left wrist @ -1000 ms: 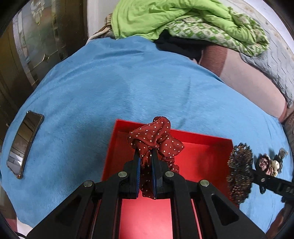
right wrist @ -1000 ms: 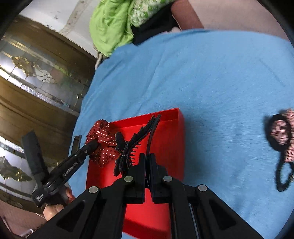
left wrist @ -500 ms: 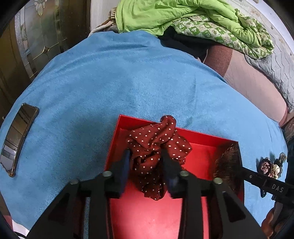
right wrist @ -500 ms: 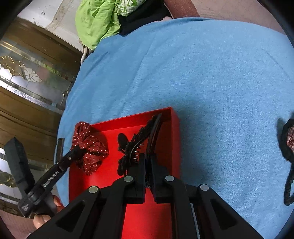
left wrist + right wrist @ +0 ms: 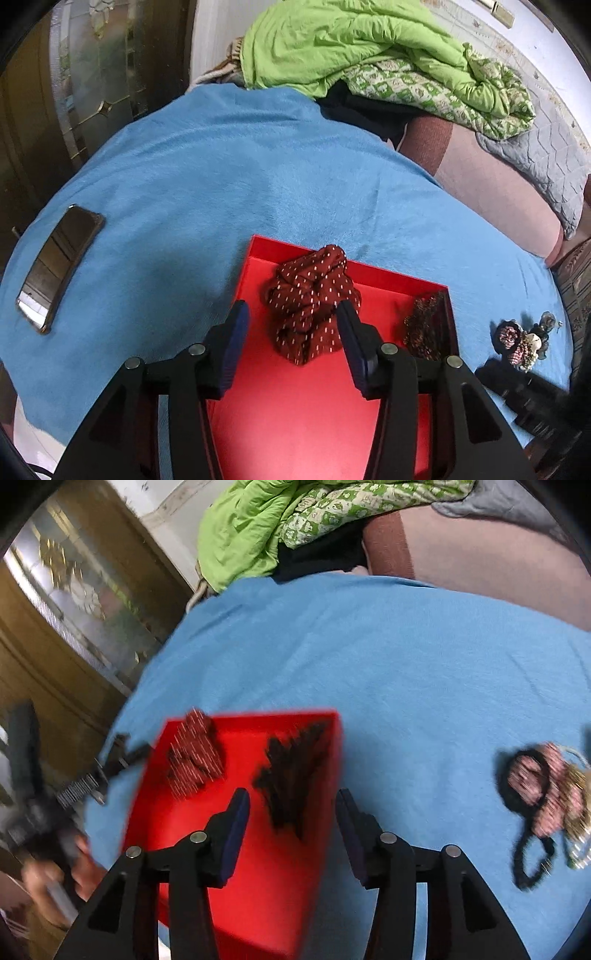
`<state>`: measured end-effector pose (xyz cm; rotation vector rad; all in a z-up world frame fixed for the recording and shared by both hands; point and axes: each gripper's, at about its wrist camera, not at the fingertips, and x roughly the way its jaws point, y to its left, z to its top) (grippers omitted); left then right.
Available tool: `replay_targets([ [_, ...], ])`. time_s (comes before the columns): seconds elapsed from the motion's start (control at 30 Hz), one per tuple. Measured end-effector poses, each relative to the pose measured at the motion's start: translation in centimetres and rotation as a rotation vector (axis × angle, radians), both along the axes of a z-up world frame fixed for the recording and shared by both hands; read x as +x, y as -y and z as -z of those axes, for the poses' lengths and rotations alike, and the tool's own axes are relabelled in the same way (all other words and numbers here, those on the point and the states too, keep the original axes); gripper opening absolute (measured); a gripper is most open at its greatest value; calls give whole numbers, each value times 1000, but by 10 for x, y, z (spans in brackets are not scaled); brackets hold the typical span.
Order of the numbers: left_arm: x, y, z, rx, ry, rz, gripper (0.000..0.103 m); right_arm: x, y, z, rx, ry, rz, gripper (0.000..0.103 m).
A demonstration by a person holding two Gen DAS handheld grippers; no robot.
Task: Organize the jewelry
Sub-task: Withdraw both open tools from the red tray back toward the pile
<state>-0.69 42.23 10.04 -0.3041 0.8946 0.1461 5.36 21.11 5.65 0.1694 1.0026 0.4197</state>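
**Two hair pieces lie in the red tray; both grippers spread and empty**

The dark red polka-dot scrunchie [image 5: 314, 302] lies crumpled inside the red tray [image 5: 295, 406], close to the tray's far wall and toward its left side. The black claw clip [image 5: 291, 775] lies in the same tray along its right wall, apart from the scrunchie; the right wrist view is motion-blurred, so its detail is hard to read. The left gripper [image 5: 291, 336] hangs over the tray with its fingers spread wide on either side of the scrunchie, gripping nothing. The right gripper [image 5: 291, 812] is spread just as wide above the clip, its right finger out past the tray's right wall, and holds nothing.

The tray sits on a blue blanket [image 5: 221, 177] that covers the bed, toward the blanket's near edge. On the blanket to the right of the tray, well apart from it, lies a small heap of remaining hair ties and trinkets [image 5: 543, 797], with a black elastic loop and pink patterned fabric among them. A dark phone [image 5: 59, 273] lies flat near the blanket's left edge.

At the far edge of the blanket a crumpled green quilt [image 5: 369, 48] is piled up, with a grey quilted pillow [image 5: 535, 162] further right. To the left stands a wooden door with patterned glass panels [image 5: 74, 590].
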Motion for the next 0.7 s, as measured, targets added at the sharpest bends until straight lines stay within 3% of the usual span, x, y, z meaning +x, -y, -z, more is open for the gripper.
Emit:
replay_targets([
  [0.17,-31,5,-5,-44,15,-13,49,-33,3,28,-14,-65,-31,51],
  [0.27,-46,10,-9,-61,25,-15,49,-43,-4,38,-32,-94,-62,23],
  [0.37,-60,15,-14,-69,41,-14,49,-52,-5,42,-35,-107,-68,16],
  [0.7,-86,43,-32,-20,68,13,49,-78,-4,41,-25,-128,-67,16],
])
